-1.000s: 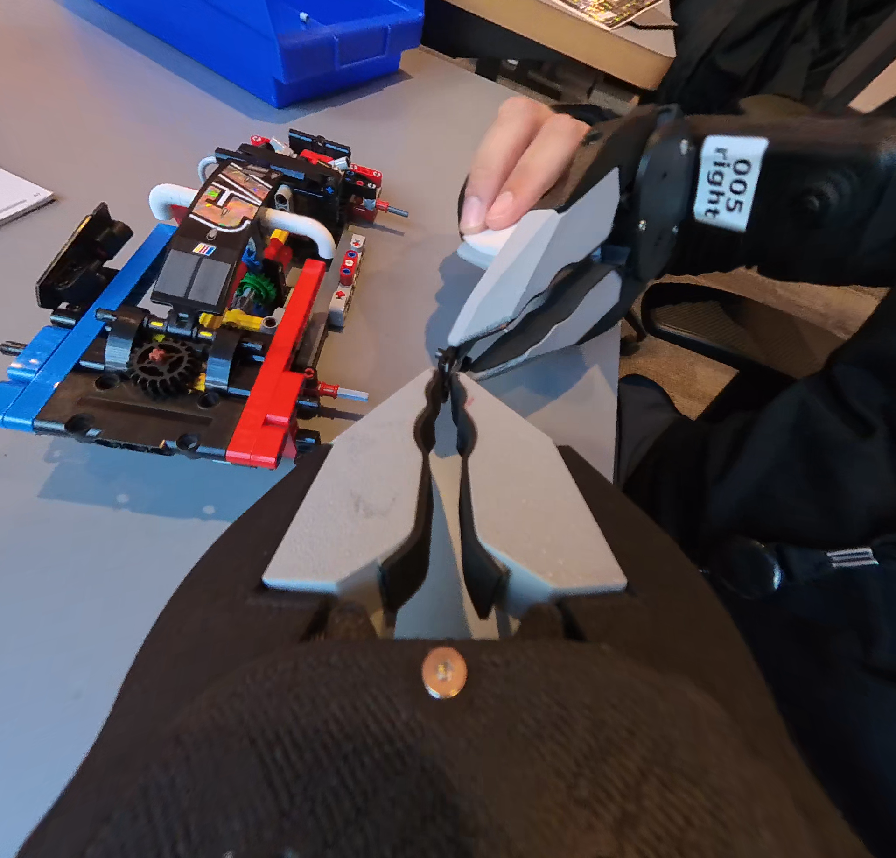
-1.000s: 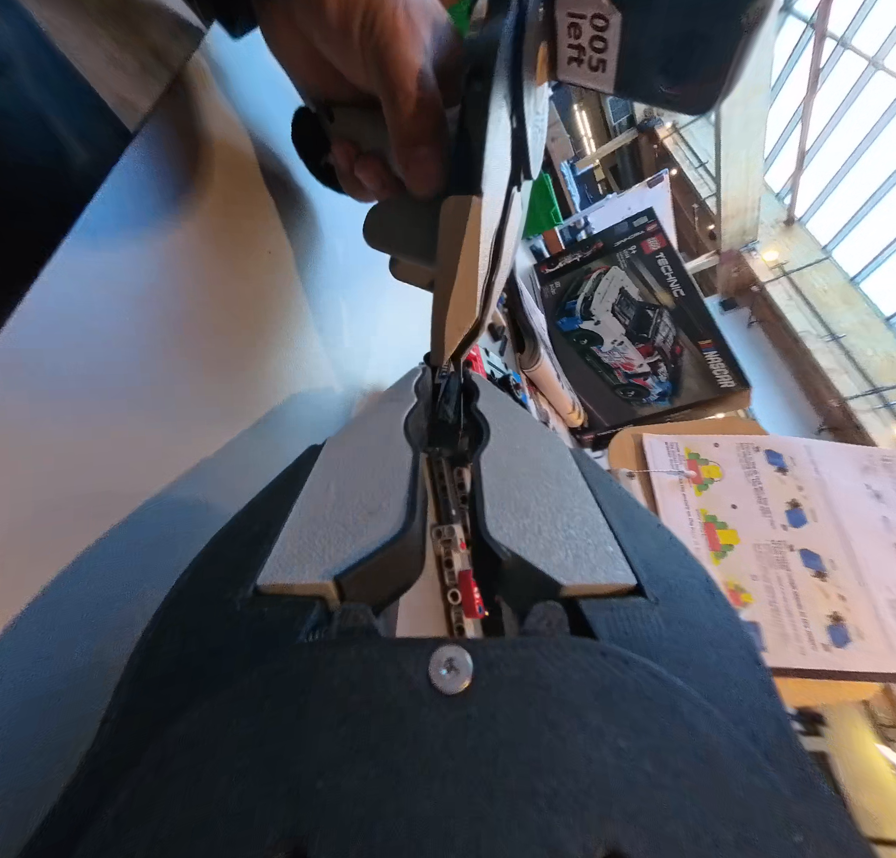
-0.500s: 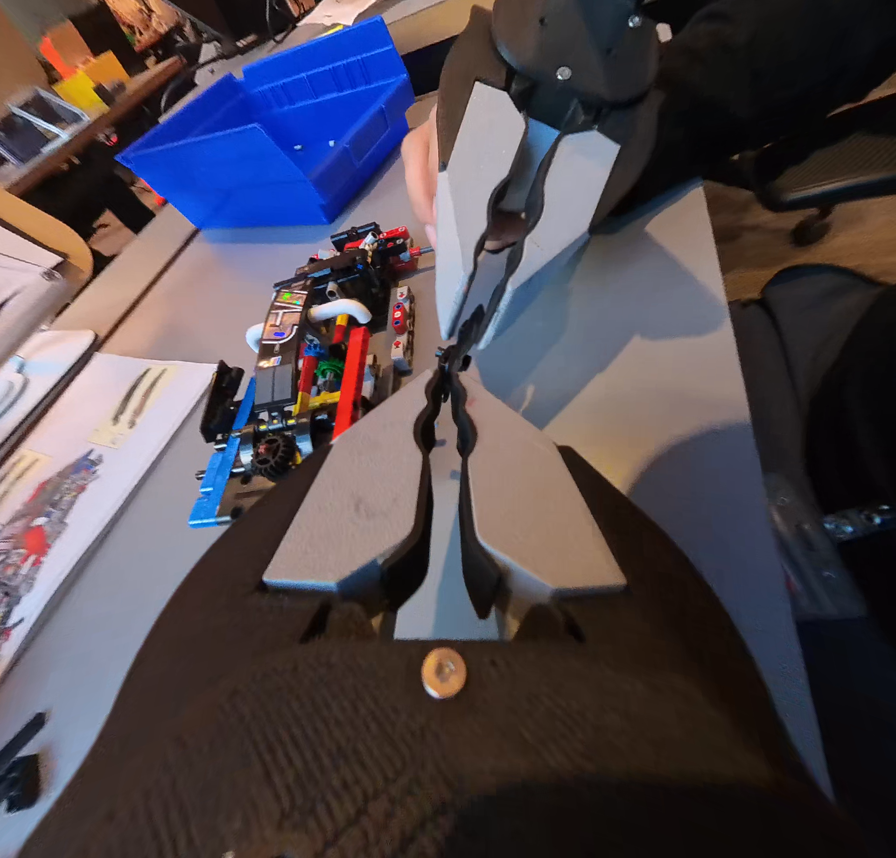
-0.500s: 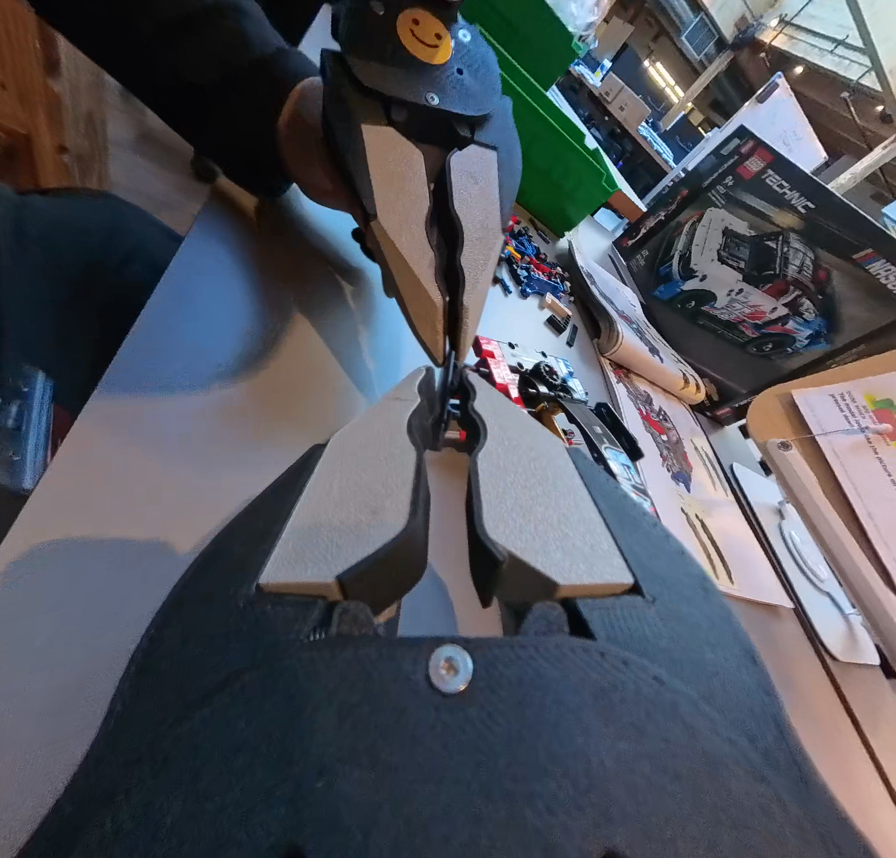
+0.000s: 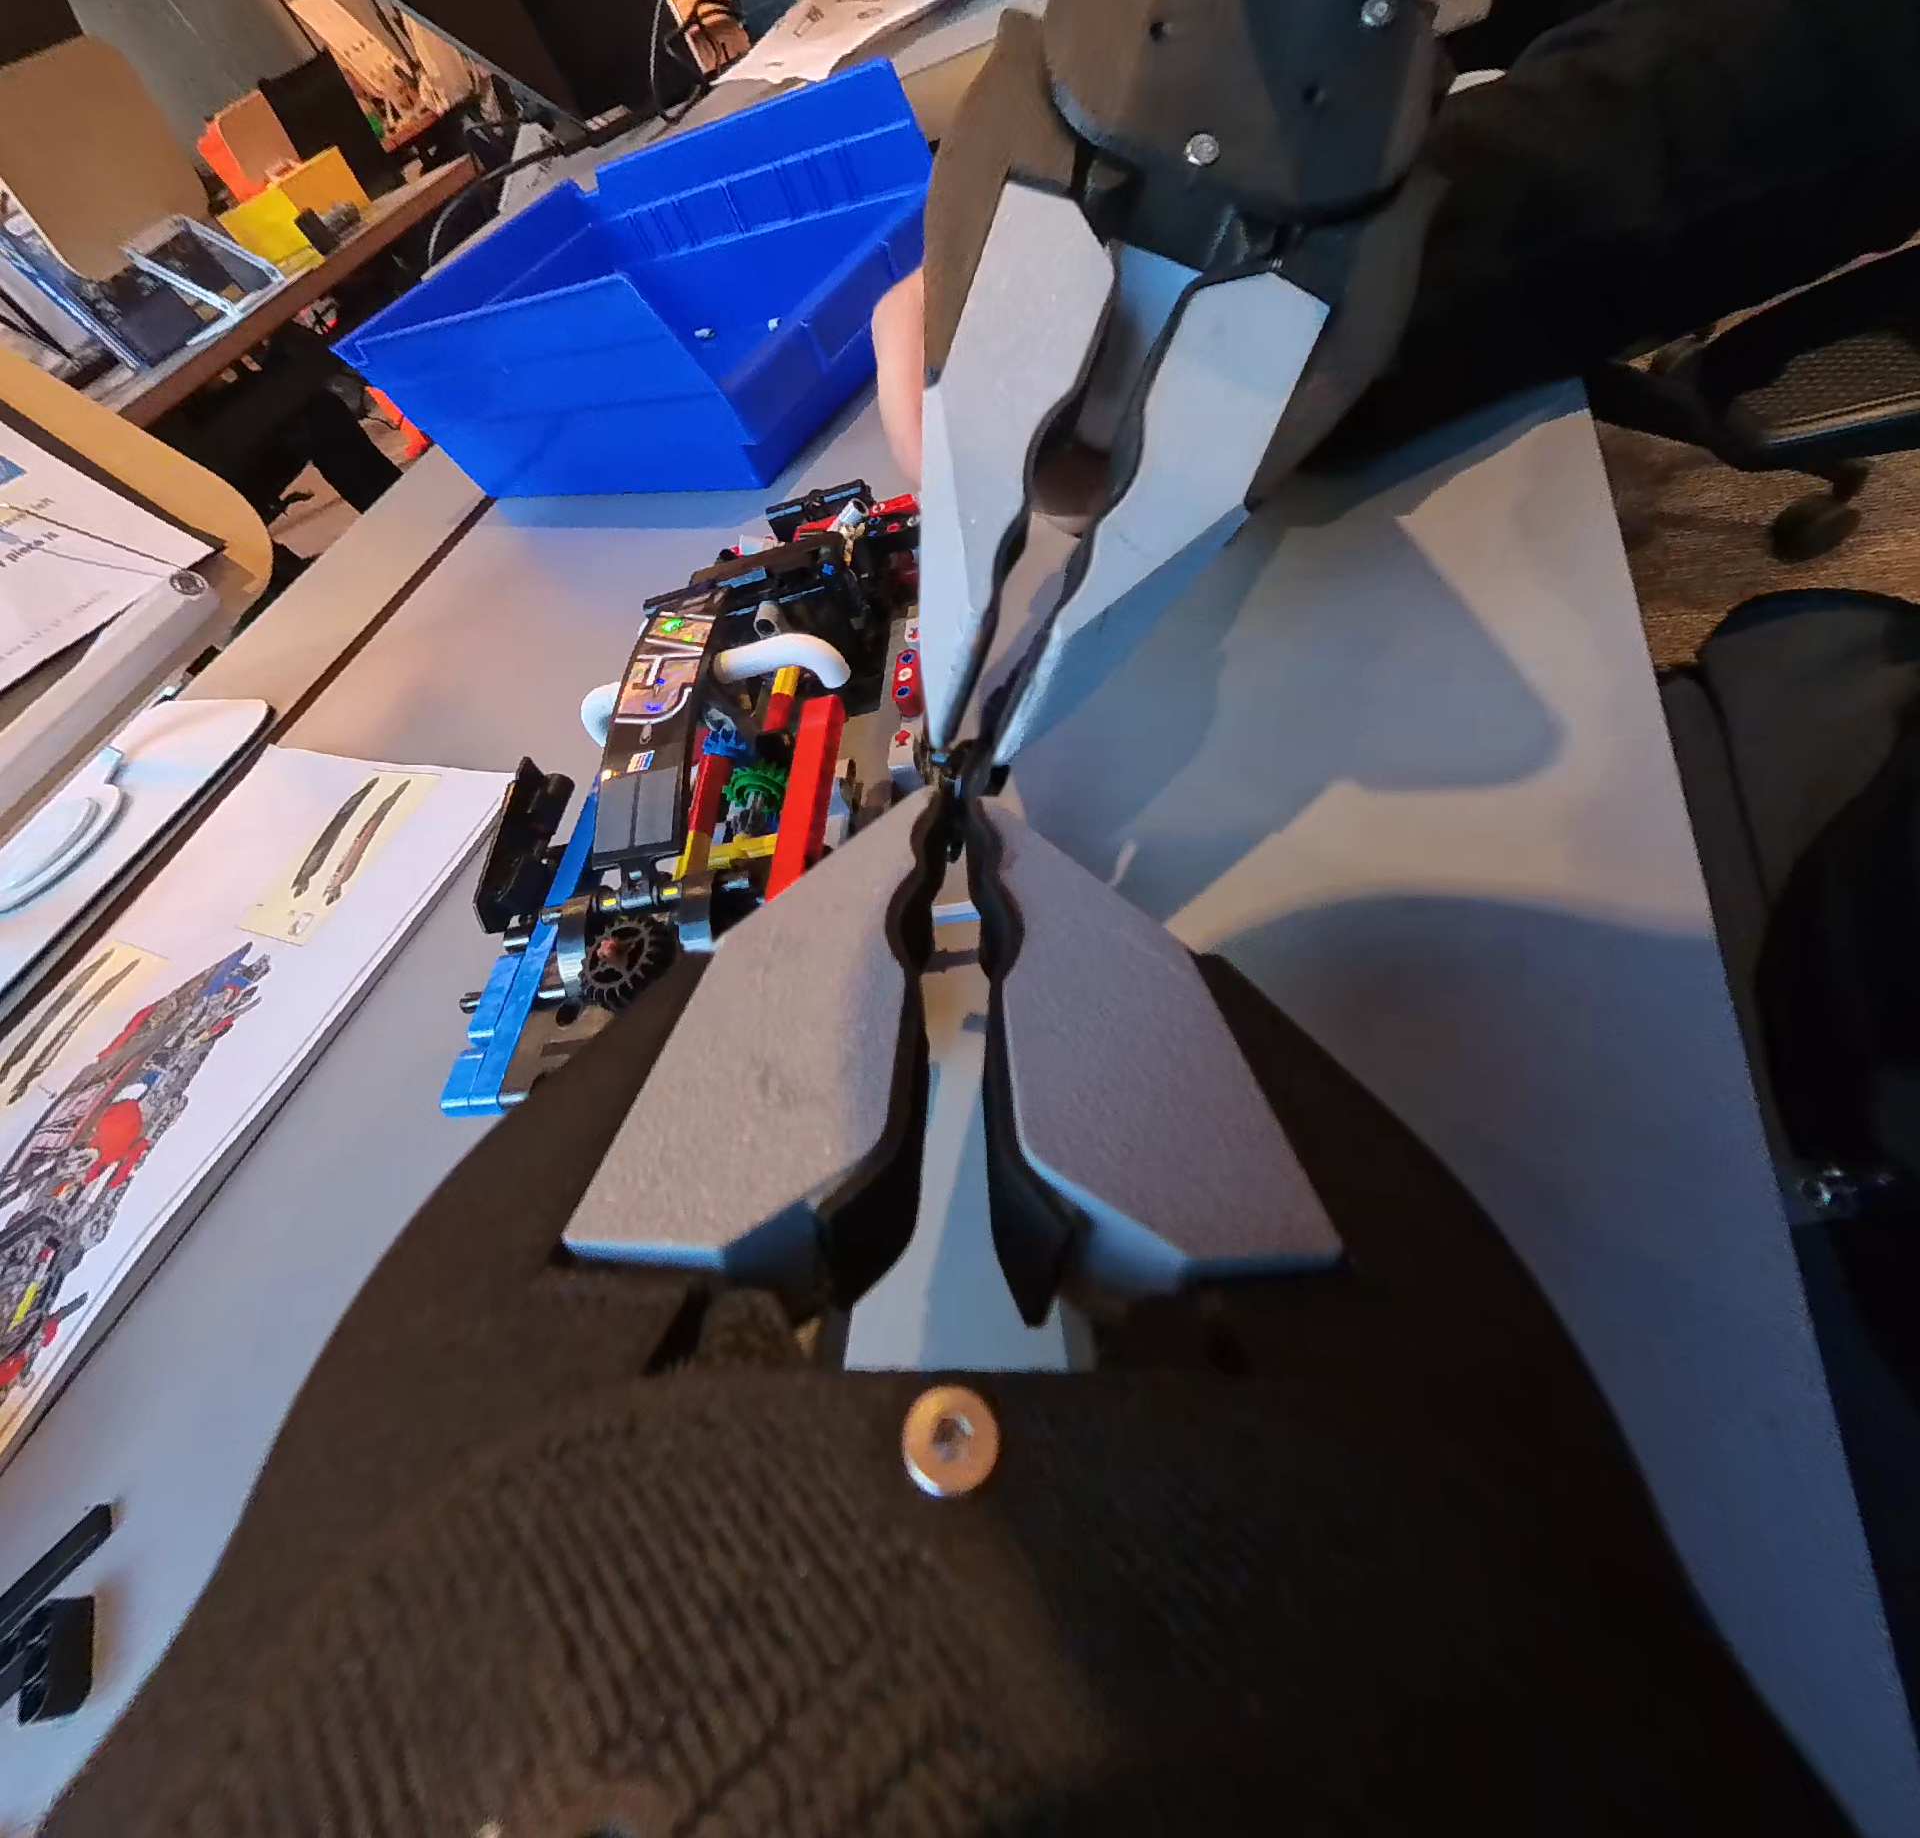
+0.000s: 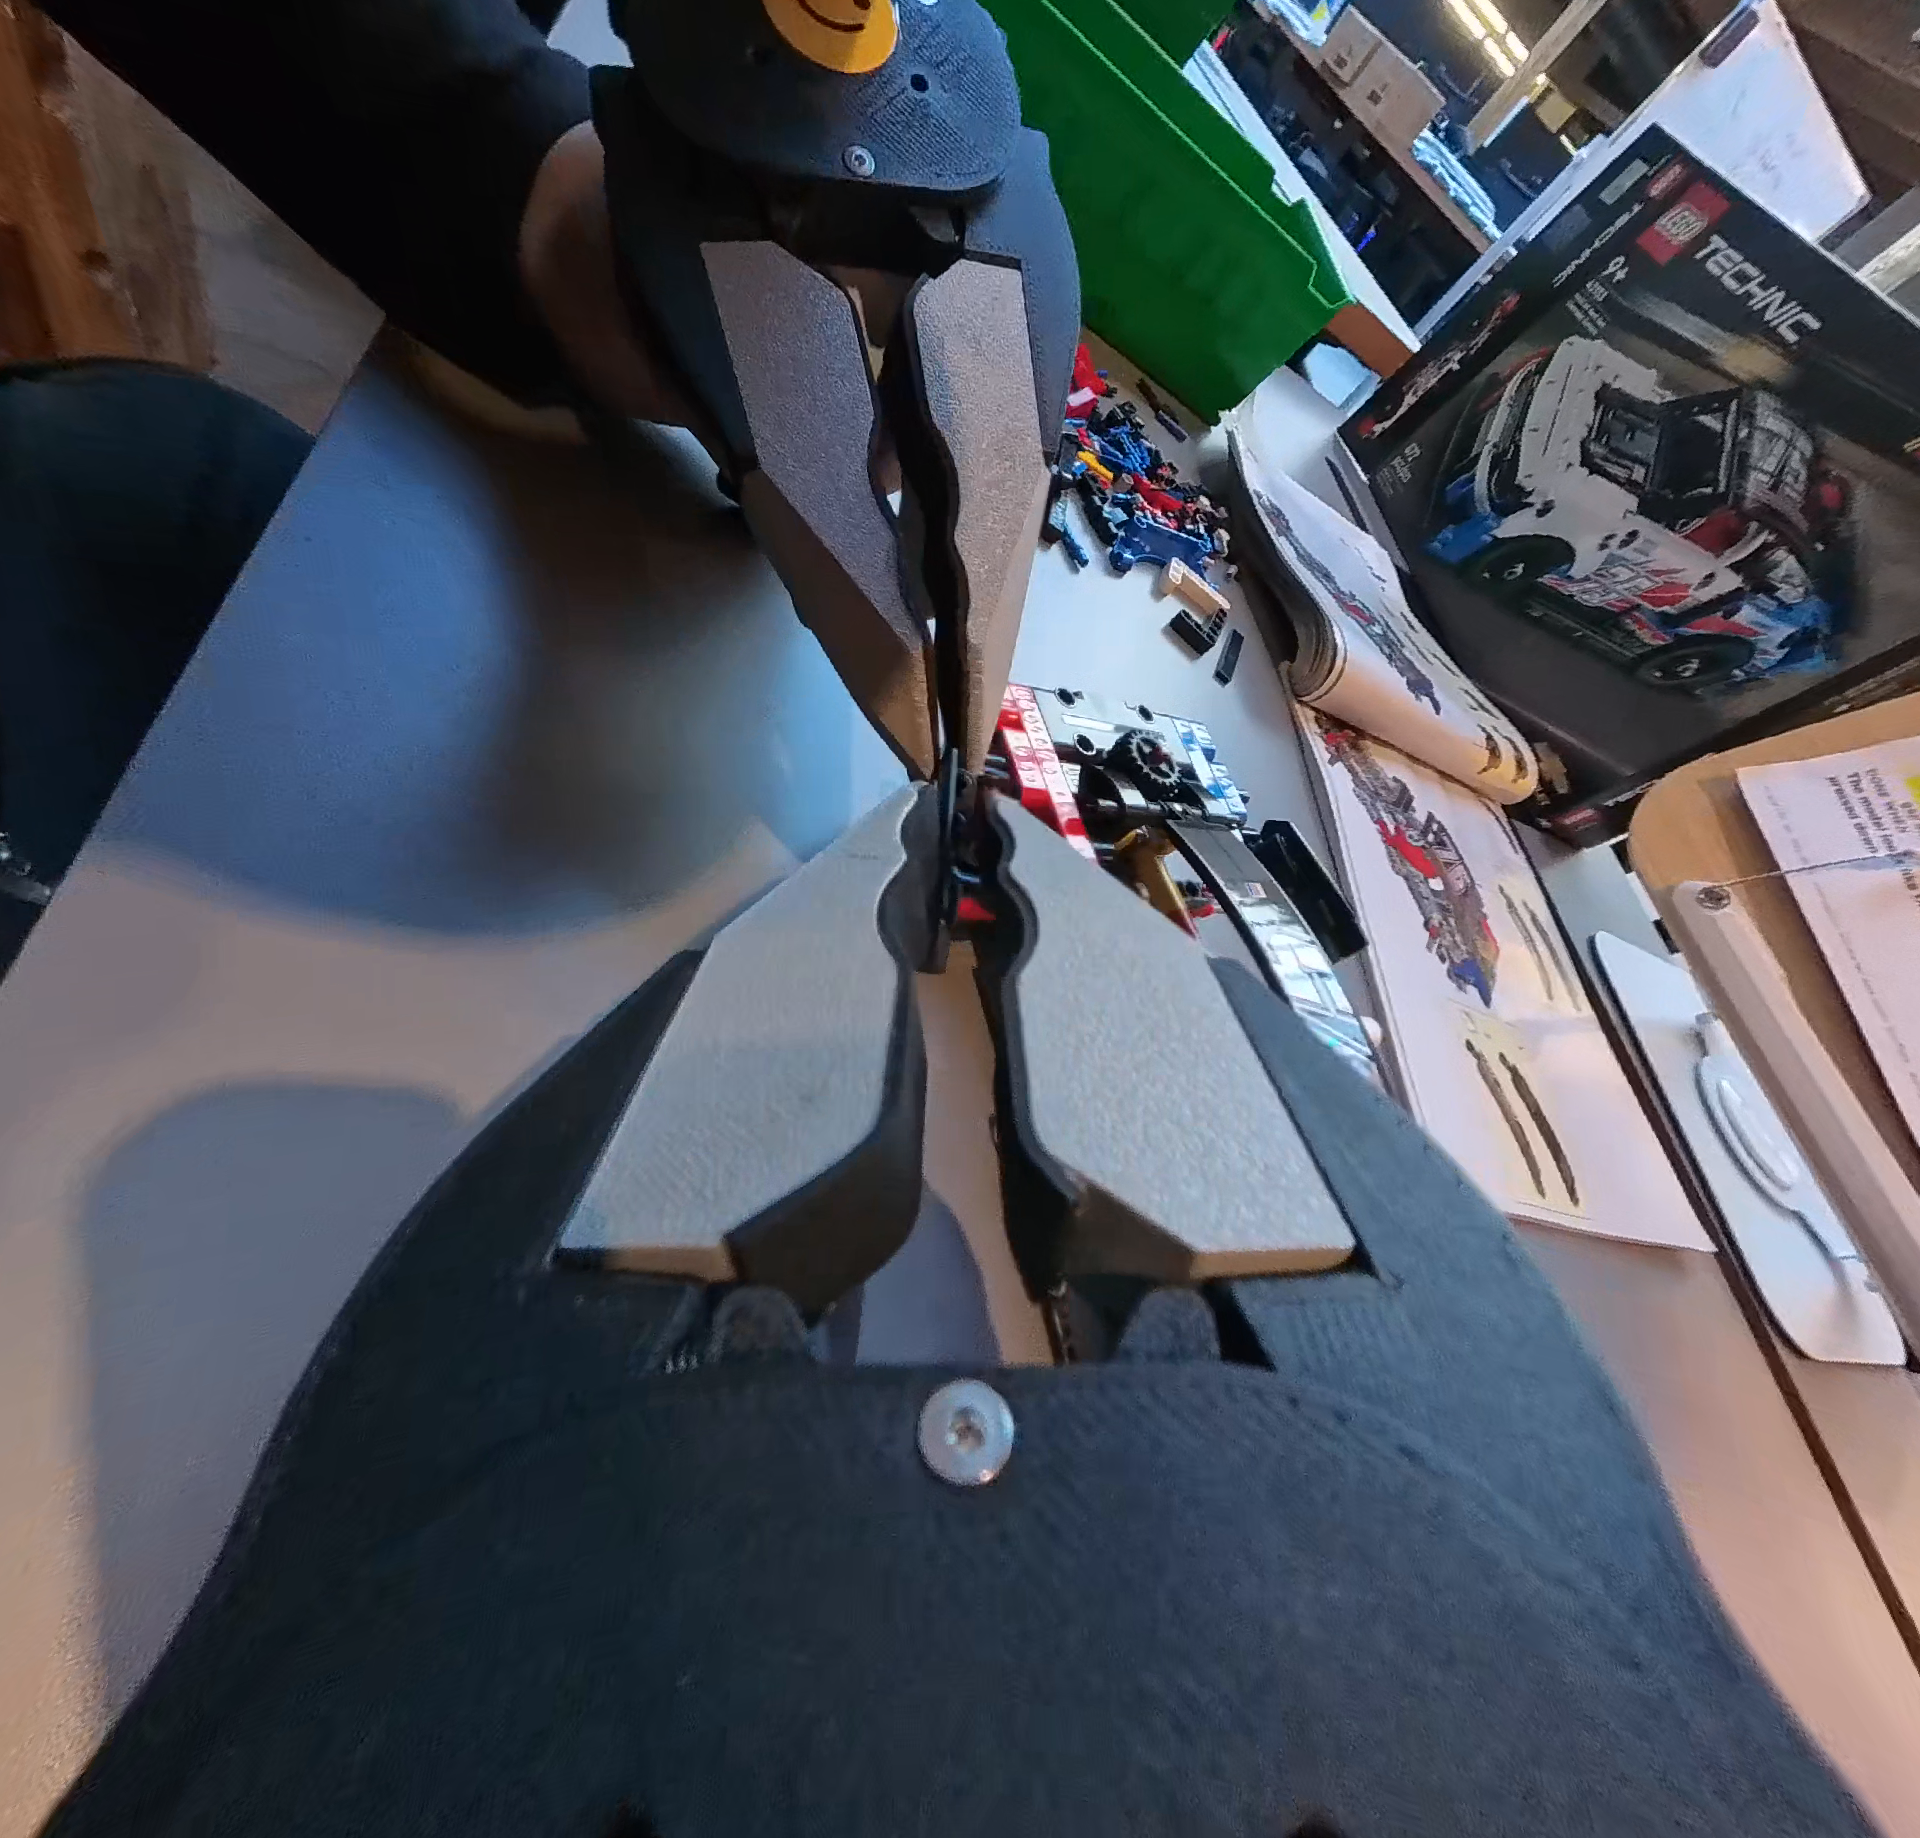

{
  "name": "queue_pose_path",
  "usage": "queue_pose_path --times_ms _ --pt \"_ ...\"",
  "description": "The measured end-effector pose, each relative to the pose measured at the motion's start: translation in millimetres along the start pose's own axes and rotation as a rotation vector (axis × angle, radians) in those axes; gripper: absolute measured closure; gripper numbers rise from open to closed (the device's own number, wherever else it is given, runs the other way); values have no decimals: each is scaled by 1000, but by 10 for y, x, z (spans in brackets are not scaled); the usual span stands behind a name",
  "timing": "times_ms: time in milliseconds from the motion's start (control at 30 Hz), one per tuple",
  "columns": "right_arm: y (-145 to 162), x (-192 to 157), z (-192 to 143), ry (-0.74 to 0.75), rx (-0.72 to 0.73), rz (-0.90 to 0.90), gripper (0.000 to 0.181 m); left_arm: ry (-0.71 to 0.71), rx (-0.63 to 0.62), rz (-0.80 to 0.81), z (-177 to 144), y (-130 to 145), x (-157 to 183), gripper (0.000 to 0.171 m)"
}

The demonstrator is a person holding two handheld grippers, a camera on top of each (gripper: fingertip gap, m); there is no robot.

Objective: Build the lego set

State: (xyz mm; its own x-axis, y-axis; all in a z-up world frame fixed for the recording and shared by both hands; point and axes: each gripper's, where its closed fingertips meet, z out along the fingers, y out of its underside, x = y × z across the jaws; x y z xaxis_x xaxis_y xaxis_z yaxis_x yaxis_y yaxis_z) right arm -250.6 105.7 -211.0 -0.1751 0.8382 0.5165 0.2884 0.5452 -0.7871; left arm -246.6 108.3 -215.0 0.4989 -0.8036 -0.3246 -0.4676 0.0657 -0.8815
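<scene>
My left gripper [image 5: 951, 796] and my right gripper [image 5: 961, 744] meet tip to tip above the grey table [image 5: 1403, 749]. Both are shut on a small black lego piece [image 5: 954, 768] held between them. In the right wrist view my right gripper [image 6: 951, 812] holds this black piece [image 6: 948, 853], with a red bit [image 6: 974, 907] behind it, and the left gripper [image 6: 948, 739] pinches its upper end from above. The part-built lego car chassis [image 5: 717, 801], red, blue and black, lies on the table to the left; it also shows in the right wrist view [image 6: 1132, 760].
A blue bin [image 5: 644, 334] stands behind the chassis. An open instruction booklet [image 5: 208, 957] lies to its left. Two black pieces [image 5: 42, 1674] lie at the near left. A green bin [image 6: 1143, 178], loose parts [image 6: 1132, 510] and the set's box [image 6: 1662, 500] lie farther off. Only a small space, under 4 cm, lies between the two pairs of fingers.
Both grippers have turned while staying joined at the tips on the piece. In the left view the right gripper swung from the right side to straight ahead and above.
</scene>
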Motion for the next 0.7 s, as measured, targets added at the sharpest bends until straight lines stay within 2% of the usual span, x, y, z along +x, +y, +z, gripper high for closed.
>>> queue_pose_path --times_ms 267,533,700 --pt "45 -7 91 -7 -50 5 176 -7 -6 17 15 15 -10 171" --pt "82 5 99 -81 -78 117 177 -13 -10 -11 20 23 -33 171" --pt "95 -8 91 -90 -92 110 177 -19 -18 -2 29 27 -19 171"
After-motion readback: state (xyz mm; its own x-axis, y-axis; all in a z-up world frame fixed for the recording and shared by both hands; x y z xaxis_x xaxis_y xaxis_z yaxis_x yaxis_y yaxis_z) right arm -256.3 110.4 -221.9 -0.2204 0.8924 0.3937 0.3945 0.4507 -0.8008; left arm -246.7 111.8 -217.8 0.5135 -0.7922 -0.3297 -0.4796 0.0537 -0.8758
